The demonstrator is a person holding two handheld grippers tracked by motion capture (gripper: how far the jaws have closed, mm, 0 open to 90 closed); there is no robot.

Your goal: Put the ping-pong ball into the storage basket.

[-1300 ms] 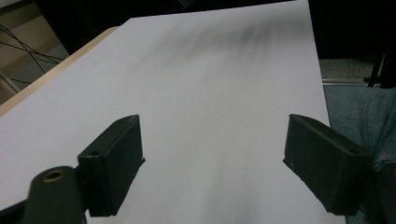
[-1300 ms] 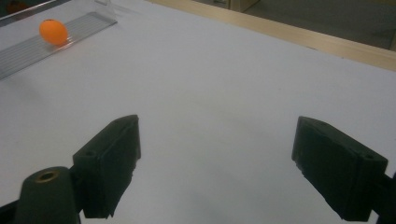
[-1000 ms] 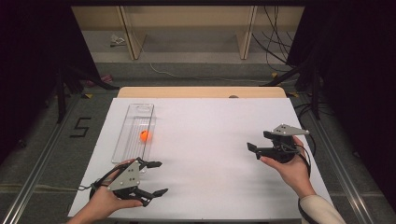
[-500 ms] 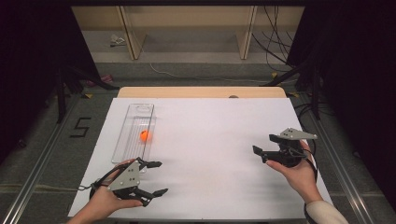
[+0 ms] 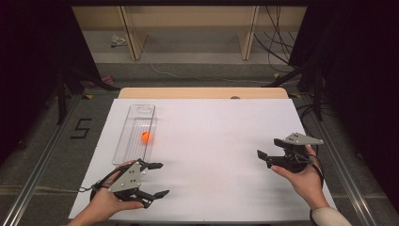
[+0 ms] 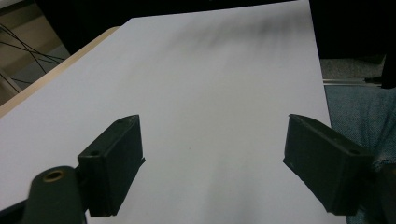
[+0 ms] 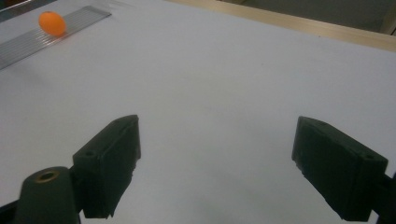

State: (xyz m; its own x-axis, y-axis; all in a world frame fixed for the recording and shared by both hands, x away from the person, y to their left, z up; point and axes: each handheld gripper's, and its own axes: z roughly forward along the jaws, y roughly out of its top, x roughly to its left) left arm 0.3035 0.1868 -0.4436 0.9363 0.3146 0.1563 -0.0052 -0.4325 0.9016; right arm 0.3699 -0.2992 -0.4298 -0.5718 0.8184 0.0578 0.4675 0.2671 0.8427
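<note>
White table top (image 5: 211,141) lying under dark room, shelving beyond far edge. Orange ball (image 5: 146,137) sitting inside clear tray (image 5: 135,123), far-left part of surface; tray's long axis running near to far. My left gripper (image 5: 157,179) hovering just near of tray's near end, jaws spread wide, holding nothing. My right gripper (image 5: 266,155) hanging well apart at right, jaws likewise spread, pointing left toward ball. Judging left hand nearer; ball lying straight ahead, farther along tray.
</note>
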